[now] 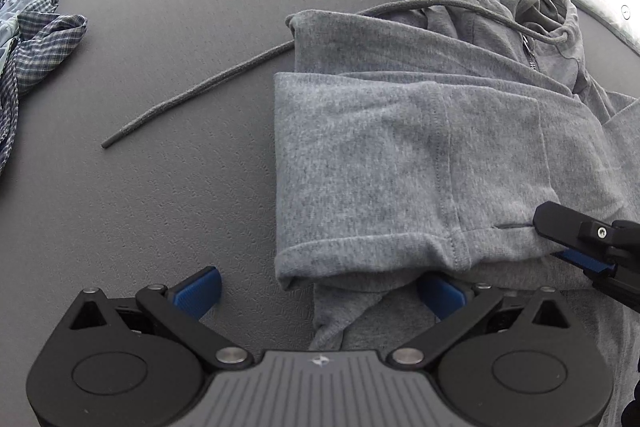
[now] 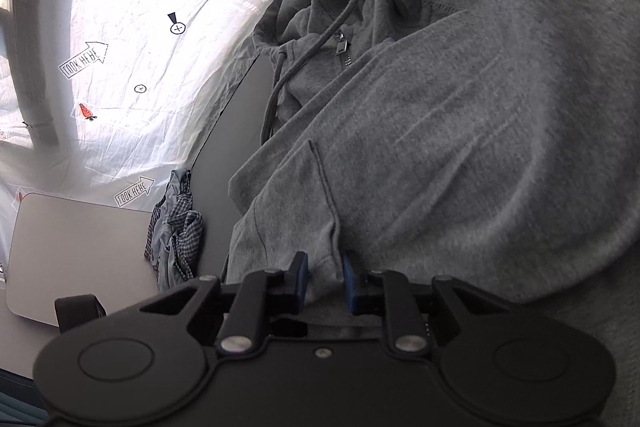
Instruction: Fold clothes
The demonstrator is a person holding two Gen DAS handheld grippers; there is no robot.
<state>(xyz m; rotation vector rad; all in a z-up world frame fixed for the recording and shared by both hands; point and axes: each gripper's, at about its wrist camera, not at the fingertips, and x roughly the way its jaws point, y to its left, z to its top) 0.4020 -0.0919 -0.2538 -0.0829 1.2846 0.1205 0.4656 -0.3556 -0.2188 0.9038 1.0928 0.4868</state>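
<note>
Your right gripper (image 2: 325, 277) has its jaws clamped on the grey hoodie's (image 1: 400, 155) hem; your left gripper (image 1: 320, 291) sits with jaws wide apart over the dark counter (image 1: 160, 187).

hoodie (image 1: 360, 155): soft grey knit cloth | mat (image 1: 160, 87): matt, finely textured, perhaps rubber | cord (image 1: 200, 91): braided
</note>
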